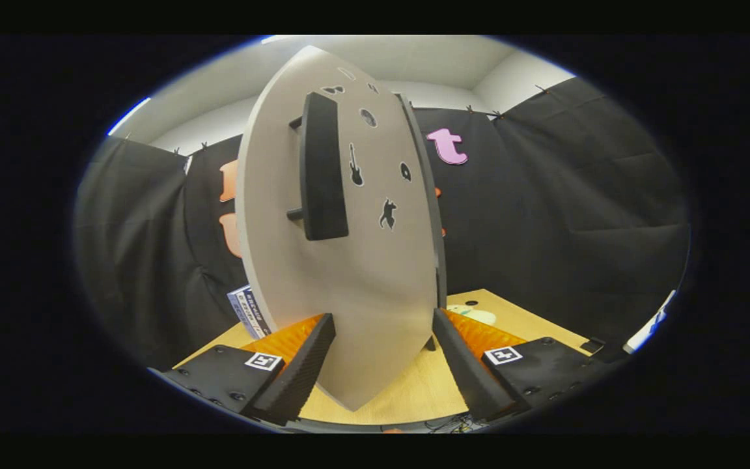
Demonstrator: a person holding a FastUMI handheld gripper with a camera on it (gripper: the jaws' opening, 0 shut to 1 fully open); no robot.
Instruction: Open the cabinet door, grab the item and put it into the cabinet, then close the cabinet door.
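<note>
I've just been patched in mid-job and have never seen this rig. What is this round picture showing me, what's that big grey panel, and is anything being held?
The picture comes from a camera riding on a hand-held gripper, looking forward along its two fingers, which are the dark wedges at the bottom. The grey panel is the cabinet door, seen up close, with a dark bar handle and small stickers on it. Its lower edge sits between the open fingers; I cannot tell whether either finger touches it, and nothing is gripped. Under it is a wooden table. Behind the door's left edge a small box stands on the table. Beyond the right finger lies a pale item, too hidden to identify.
</note>
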